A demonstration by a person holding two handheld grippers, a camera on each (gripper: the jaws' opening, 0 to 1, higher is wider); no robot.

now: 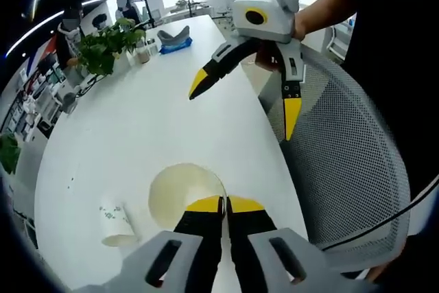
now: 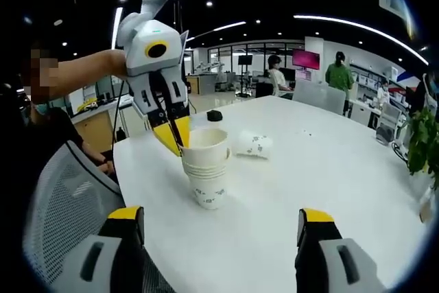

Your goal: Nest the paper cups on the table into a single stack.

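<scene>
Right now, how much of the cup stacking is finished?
Done: several cups are nested in the stack. In hand: the left gripper pinches the stack's rim, jaws shut. Left: one lying cup on the table; the right gripper is open.

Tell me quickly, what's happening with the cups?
Left gripper shut on cup stack rim. Right gripper open, empty. One loose cup lying beside the stack.

Left gripper view looks down close; right views the same cup stack point(image 2: 205, 169) level.

Left gripper point(image 1: 224, 204) pinching cup stack point(image 1: 185, 193) rim; right gripper point(image 1: 243, 104) hovering open above table point(image 1: 137, 128); loose cup point(image 1: 115, 224) lying beside.
</scene>
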